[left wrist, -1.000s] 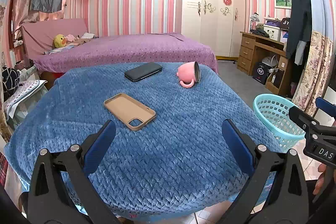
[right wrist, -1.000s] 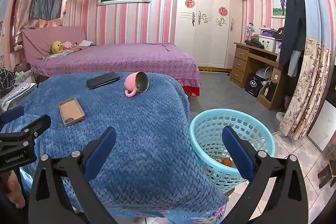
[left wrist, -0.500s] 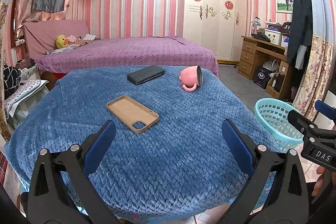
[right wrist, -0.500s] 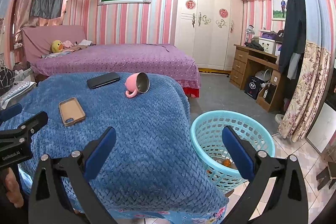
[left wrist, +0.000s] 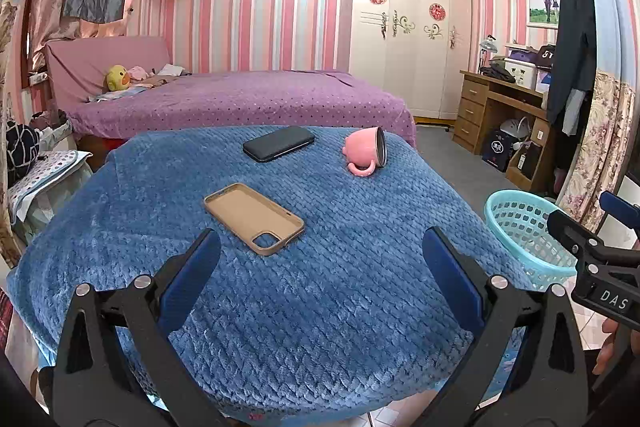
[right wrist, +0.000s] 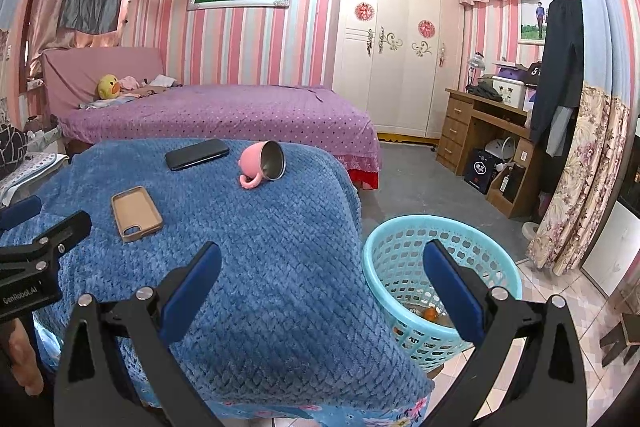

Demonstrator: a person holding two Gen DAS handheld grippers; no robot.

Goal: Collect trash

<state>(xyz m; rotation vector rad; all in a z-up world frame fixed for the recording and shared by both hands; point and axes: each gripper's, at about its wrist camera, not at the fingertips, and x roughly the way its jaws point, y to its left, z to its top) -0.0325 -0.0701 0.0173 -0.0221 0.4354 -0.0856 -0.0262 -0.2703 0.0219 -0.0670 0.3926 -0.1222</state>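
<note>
A blue woven-textured blanket (left wrist: 320, 291) covered the table, carrying a tan phone case (left wrist: 254, 217), a black phone (left wrist: 279, 143) and a pink mug (left wrist: 364, 153). The laundry basket (right wrist: 400, 251) was turquoise; the wallpaper (right wrist: 248, 43) was pink-and-white striped, the bedspread (right wrist: 224, 119) purple with dots.

My left-hand camera looks out between its own two fingers from the near edge of the table (left wrist: 320, 307), facing across the blue cover toward the bed (left wrist: 240, 99) and wardrobe (left wrist: 408, 39). My right-hand camera sits just beside it at the table's right corner, facing the same way, with the basket (right wrist: 440, 227) close below. Both views share the tabletop, the bed, the wardrobe and the basket (left wrist: 520, 223).
</note>
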